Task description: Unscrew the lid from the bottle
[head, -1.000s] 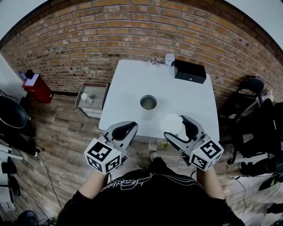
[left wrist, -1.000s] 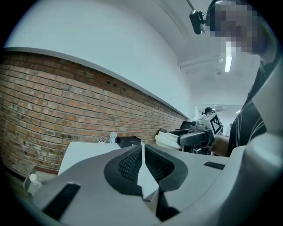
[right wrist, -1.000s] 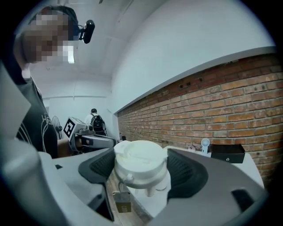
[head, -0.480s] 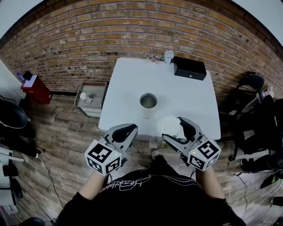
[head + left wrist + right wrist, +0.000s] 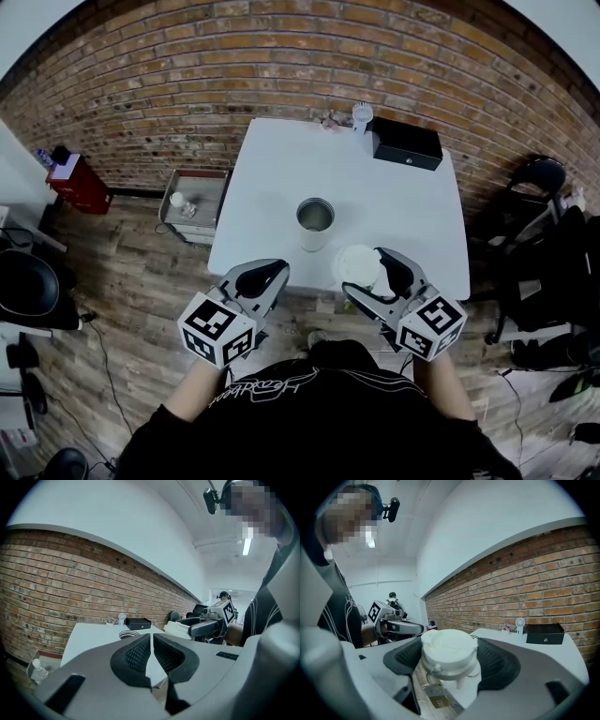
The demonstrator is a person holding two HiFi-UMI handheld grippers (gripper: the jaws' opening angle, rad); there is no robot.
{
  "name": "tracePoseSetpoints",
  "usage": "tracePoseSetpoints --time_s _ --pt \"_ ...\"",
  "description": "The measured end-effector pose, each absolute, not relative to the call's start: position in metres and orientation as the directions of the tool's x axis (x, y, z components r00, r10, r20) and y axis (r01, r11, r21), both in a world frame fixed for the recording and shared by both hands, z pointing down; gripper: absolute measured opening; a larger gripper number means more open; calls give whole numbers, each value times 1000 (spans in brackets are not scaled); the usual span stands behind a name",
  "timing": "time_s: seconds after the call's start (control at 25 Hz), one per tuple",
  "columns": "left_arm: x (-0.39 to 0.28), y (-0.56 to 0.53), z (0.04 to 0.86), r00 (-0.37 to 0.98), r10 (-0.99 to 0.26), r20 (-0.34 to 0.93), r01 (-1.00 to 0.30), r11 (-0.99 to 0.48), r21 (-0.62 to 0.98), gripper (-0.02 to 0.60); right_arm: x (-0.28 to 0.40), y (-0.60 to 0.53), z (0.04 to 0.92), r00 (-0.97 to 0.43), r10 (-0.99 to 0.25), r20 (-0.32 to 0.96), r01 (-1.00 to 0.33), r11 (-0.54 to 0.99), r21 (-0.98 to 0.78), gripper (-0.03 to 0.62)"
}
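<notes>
A steel bottle [image 5: 315, 224] stands open-topped on the white table [image 5: 272, 178], a little ahead of both grippers. Its white lid [image 5: 359, 264] is off the bottle and sits between the jaws of my right gripper [image 5: 371, 274] over the table's near edge. In the right gripper view both pads press the sides of the lid [image 5: 449, 649], so the right gripper [image 5: 451, 660] is shut on it. My left gripper [image 5: 266, 276] hovers at the near left edge, shut and empty. In the left gripper view the left gripper's [image 5: 152, 645] pads meet, and the bottle's rim [image 5: 128, 633] shows beyond them.
A black box [image 5: 406, 143] and a small white fan [image 5: 360, 116] stand at the table's far edge by the brick wall. On the floor to the left sits a low grey tray [image 5: 194, 204] and a red case [image 5: 75, 183]. Dark chairs [image 5: 536, 178] crowd the right side.
My right gripper has sunk slightly with the lid still in it. The left gripper and the bottle have stayed where they were.
</notes>
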State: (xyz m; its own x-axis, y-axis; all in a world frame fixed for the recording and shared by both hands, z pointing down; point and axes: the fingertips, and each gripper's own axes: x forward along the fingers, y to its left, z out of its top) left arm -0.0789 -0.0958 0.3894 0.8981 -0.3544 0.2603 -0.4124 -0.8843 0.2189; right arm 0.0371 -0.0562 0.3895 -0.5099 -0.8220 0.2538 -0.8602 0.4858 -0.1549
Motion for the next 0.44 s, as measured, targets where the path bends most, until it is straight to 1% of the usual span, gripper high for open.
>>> tracePoseSetpoints --time_s 0.44 --pt "-72 -98 377 898 -369 239 -418 -886 203 43 40 -59 378 -528 -814 241 -849 508 -145 368"
